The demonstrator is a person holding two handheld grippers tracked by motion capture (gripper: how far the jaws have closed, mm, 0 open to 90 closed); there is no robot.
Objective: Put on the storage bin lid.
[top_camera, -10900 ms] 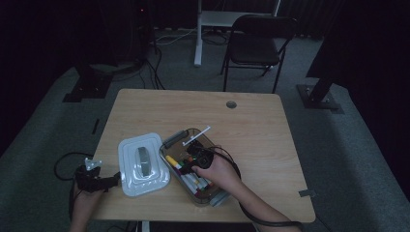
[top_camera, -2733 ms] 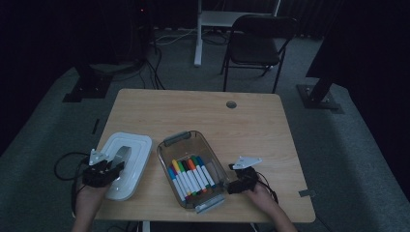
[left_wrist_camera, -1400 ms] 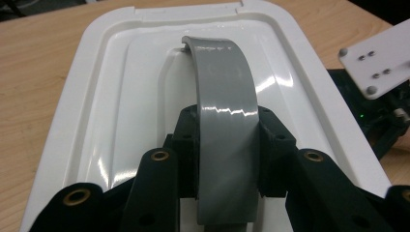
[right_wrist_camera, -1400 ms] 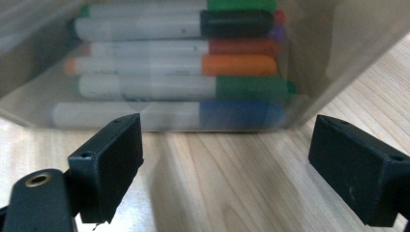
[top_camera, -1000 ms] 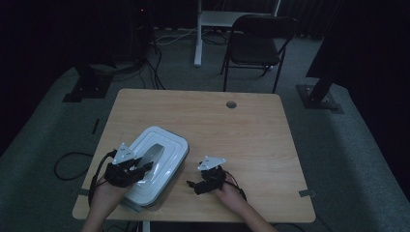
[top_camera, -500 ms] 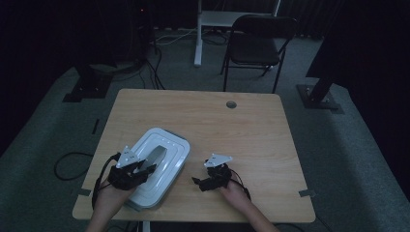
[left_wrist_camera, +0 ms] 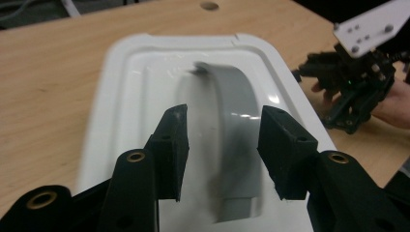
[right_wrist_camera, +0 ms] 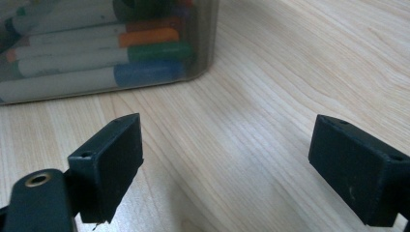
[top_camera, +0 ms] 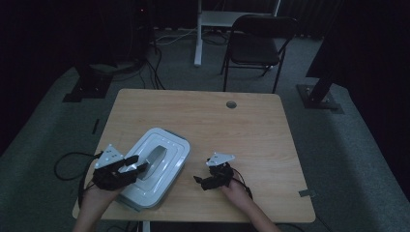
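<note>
High view: wooden tabletop (top_camera: 251,121), dim room. White lid (top_camera: 157,164) sits on the box near the front-left part of the tabletop, w/ a grey handle (top_camera: 155,158) running down its middle. Left tongs (top_camera: 138,168) over the lid's near end, tips at the handle; the left hand (top_camera: 96,200) comes in from the bottom edge. Right tongs (top_camera: 199,180) just beside the box on its right, low on the tabletop, right hand (top_camera: 237,191) behind them. Chair (top_camera: 256,41) on the floor beyond the far edge, well apart from the action.

Left gripper view: left tongs (left_wrist_camera: 222,145) spread, one jaw each side of the grey handle (left_wrist_camera: 234,121), not pinching it; gaps visible on both sides, whether the pads brush the lid I can't tell. White lid (left_wrist_camera: 140,96) slightly blurred. Other gripper (left_wrist_camera: 358,82) at upper right, resting near the lid's edge.

Right gripper view: right tongs (right_wrist_camera: 225,154) spread wide, bare wood between the jaws, nothing held. Clear box (right_wrist_camera: 203,43) at upper left, close ahead; markers (right_wrist_camera: 106,53) lie stacked inside, w/ orange, green and blue caps against the wall.
</note>
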